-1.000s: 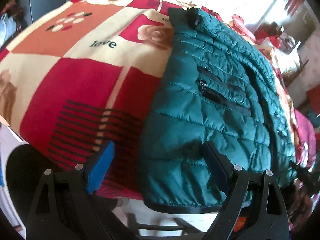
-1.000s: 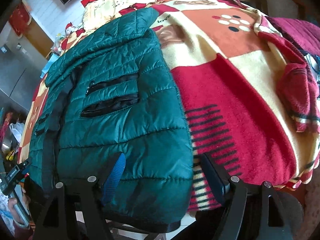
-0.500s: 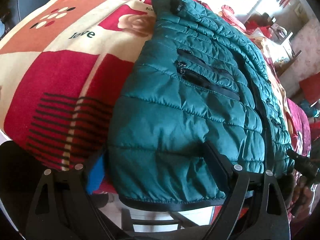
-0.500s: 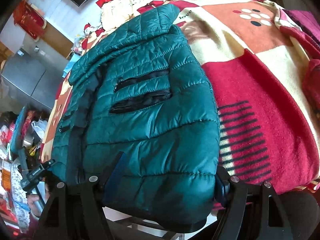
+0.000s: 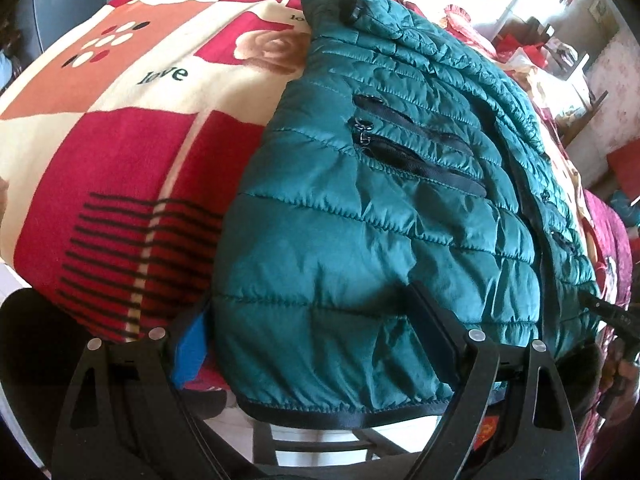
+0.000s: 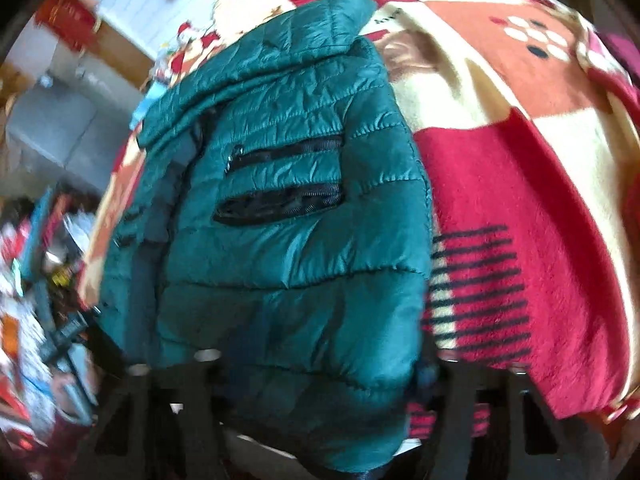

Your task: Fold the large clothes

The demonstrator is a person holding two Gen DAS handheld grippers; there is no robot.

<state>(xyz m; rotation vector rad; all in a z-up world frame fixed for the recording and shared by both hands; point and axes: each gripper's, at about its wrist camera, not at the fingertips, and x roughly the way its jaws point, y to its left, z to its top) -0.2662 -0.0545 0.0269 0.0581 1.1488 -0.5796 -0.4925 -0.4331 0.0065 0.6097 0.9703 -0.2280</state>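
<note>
Jacket (image 5: 360, 240), puffy, soft and slick, looks best gripped at its near hem. Left tongs (image 5: 316, 344) gape wide around it. Right tongs (image 6: 320, 364) are closing on its hem.

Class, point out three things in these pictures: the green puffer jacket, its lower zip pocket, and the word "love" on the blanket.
Green puffer jacket (image 5: 340, 280): left wrist view, quilted front panel.
Lower zip pocket (image 6: 280, 204): right wrist view, middle of the black zip.
Word "love" (image 5: 162, 75): left wrist view, its letters, on the blanket's cream band.
</note>
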